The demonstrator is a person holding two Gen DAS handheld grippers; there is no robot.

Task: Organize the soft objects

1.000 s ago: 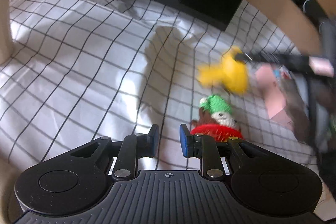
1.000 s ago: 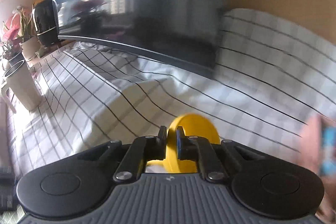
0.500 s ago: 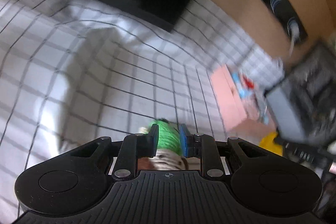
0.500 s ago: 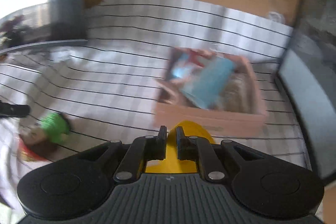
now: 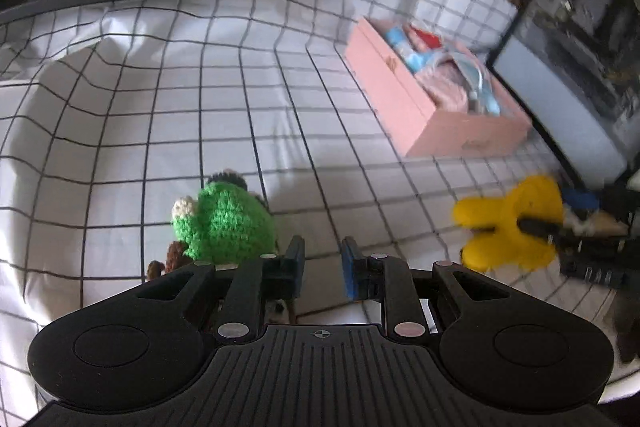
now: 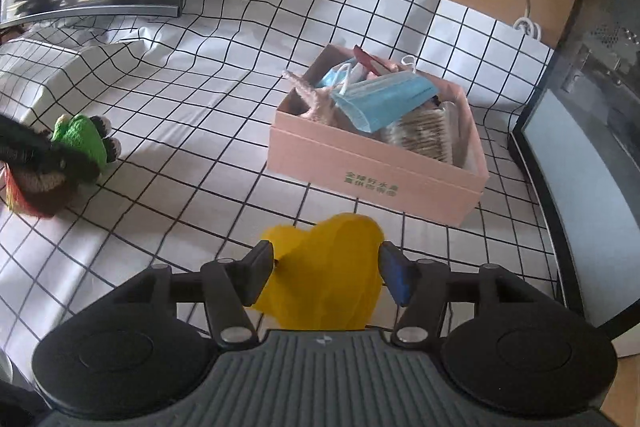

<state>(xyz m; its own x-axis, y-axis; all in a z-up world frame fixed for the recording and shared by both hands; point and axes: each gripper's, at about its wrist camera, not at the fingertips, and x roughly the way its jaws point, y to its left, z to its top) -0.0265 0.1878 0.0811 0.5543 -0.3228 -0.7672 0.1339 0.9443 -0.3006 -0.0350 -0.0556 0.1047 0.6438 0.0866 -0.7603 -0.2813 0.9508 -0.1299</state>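
Yellow plush toy [image 6: 324, 275] between parted fingers, green-hatted crochet doll [image 5: 224, 223] lying on cloth

pink box [image 6: 376, 171], two rows of green Chinese characters on its front wall, too small to read

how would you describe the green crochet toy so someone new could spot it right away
Start at the pink box stuffed with face masks on the grid-patterned cloth. Look across the cloth to its left, where the left gripper hovers: the green crochet toy lies there. It is the only knitted green-capped figure with a brown body; the other toy is plain yellow.
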